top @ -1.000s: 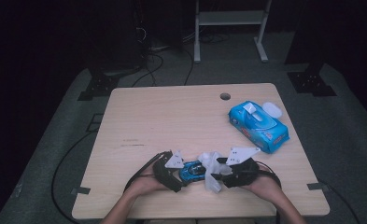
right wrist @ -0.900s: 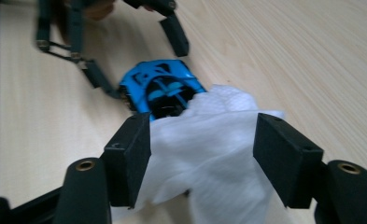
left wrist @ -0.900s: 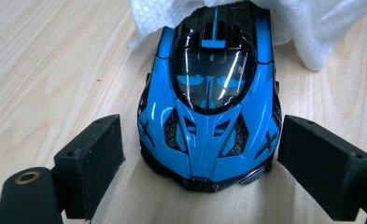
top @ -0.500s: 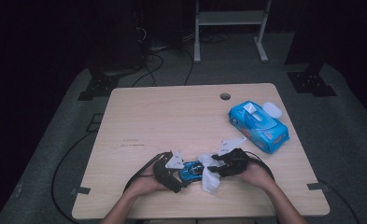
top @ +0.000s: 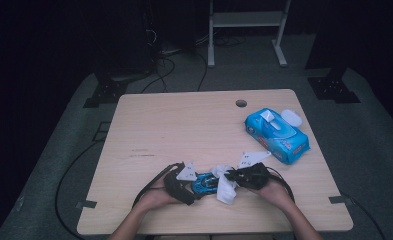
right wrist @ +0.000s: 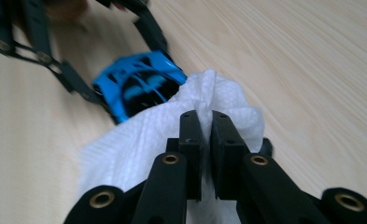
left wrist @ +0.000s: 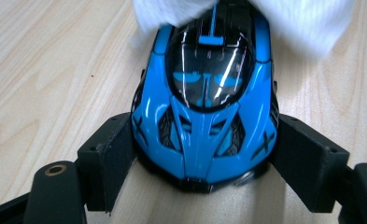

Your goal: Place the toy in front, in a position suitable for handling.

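Note:
A shiny blue toy car (left wrist: 204, 102) sits on the table near the front edge (top: 204, 183). My left gripper (left wrist: 205, 158) has just been closing, and its pads now press the car's two sides. The right gripper (right wrist: 205, 116) has just closed and is shut on a crumpled white wipe (right wrist: 139, 140). The wipe (top: 226, 187) lies against the far end of the car (right wrist: 134, 88) and covers part of it. In the high view the left gripper (top: 190, 187) and the right gripper (top: 232, 176) face each other across the car.
A blue pack of wet wipes (top: 276, 136) with its white lid flipped open lies at the table's right side. A small round hole (top: 241, 103) sits near the far edge. Cables trail from both grippers over the front of the wooden table (top: 174, 130).
The right gripper has shifted a little left and down toward the car, bringing the wipe onto it. The left hand has stayed where it was.

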{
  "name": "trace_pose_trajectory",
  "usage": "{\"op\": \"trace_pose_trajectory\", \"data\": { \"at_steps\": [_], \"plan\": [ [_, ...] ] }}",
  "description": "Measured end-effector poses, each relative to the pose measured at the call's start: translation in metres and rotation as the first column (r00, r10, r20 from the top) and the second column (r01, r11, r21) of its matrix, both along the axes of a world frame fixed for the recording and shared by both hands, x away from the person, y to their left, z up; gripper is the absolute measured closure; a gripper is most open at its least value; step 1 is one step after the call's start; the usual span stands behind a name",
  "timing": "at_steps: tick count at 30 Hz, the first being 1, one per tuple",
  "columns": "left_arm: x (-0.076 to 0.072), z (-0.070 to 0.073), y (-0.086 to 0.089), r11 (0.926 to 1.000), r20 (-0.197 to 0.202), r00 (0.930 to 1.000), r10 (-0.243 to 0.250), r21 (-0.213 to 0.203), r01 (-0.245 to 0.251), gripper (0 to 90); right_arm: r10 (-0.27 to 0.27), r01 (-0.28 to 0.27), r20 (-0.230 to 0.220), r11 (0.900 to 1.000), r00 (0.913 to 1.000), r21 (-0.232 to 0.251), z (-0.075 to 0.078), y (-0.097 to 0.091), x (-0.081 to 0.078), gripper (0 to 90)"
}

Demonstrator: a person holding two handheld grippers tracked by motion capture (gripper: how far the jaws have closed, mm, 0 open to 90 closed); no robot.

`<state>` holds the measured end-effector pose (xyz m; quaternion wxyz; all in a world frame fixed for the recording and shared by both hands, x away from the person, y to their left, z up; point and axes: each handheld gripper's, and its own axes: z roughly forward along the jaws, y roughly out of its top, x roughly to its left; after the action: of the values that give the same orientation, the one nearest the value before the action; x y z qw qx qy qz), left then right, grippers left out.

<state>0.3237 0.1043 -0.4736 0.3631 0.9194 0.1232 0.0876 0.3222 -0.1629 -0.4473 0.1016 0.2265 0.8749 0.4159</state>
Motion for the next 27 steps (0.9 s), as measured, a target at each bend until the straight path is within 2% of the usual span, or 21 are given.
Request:
{"op": "trace_pose_trajectory", "data": {
  "at_steps": [1, 2, 4, 8, 9, 11, 16, 18, 19, 21, 25, 27],
  "plan": [
    [0.0, 0.0, 0.0, 1.0, -0.001, 1.0, 0.0, -0.001, 0.0, 24.2, 0.013, -0.012, -0.007, 0.9998, 0.9999, 0.015, 0.001, 0.002, -0.001, 83.6],
    [0.0, 0.0, 0.0, 1.0, -0.002, 1.0, 0.003, -0.001, -0.003, 24.5, 0.038, -0.037, -0.013, 0.9992, 0.9992, 0.01, 0.0, 0.007, -0.004, 83.6],
    [-0.001, 0.0, 0.0, 1.0, 0.0, 1.0, 0.003, 0.0, -0.003, 24.8, 0.045, -0.045, -0.012, 0.999, 0.9989, 0.001, -0.001, 0.009, -0.005, 83.6],
    [-0.001, 0.0, 0.001, 1.0, 0.001, 1.0, 0.006, -0.002, -0.006, 24.8, 0.026, -0.027, -0.021, 0.9995, 0.9994, -0.015, -0.002, 0.003, -0.004, 84.0],
    [-0.001, 0.0, 0.001, 1.0, 0.0, 1.0, 0.003, -0.004, -0.003, 24.8, -0.003, 0.003, -0.029, 0.9999, 0.9996, -0.011, -0.004, -0.008, -0.003, 84.3],
    [-0.001, -0.001, 0.0, 0.9999, 0.0, 1.0, 0.003, -0.01, -0.003, 24.8, -0.027, 0.027, -0.038, 0.9996, 0.9989, 0.006, -0.006, -0.015, -0.004, 84.5],
    [0.0, 0.0, -0.001, 1.0, 0.002, 1.0, 0.003, -0.003, -0.003, 24.8, -0.021, 0.021, -0.027, 0.9997, 0.9994, 0.013, -0.007, -0.009, -0.008, 84.7],
    [-0.001, 0.0, -0.002, 1.0, 0.005, 1.0, 0.006, -0.001, -0.006, 24.8, 0.008, -0.008, -0.029, 0.9998, 0.9995, 0.019, -0.007, 0.0, -0.01, 84.7],
    [-0.001, 0.0, -0.001, 1.0, 0.002, 1.0, 0.006, -0.001, -0.006, 24.8, 0.031, -0.031, -0.01, 0.9995, 0.9995, 0.011, -0.007, 0.009, -0.012, 84.6],
    [-0.001, 0.0, 0.0, 1.0, 0.003, 1.0, 0.004, -0.001, -0.004, 24.8, 0.036, -0.036, -0.007, 0.9994, 0.9993, 0.002, -0.006, 0.011, -0.013, 84.6],
    [-0.001, -0.001, 0.001, 1.0, -0.001, 1.0, 0.0, -0.009, 0.0, 24.0, 0.015, -0.015, -0.017, 0.9999, 0.9997, 0.003, -0.007, 0.003, -0.011, 84.6],
    [0.0, -0.001, 0.002, 1.0, -0.005, 1.0, -0.007, -0.005, 0.007, 22.4, -0.008, 0.009, -0.032, 0.9998, 0.9994, 0.019, -0.008, -0.005, -0.01, 84.6]
  ]
}}
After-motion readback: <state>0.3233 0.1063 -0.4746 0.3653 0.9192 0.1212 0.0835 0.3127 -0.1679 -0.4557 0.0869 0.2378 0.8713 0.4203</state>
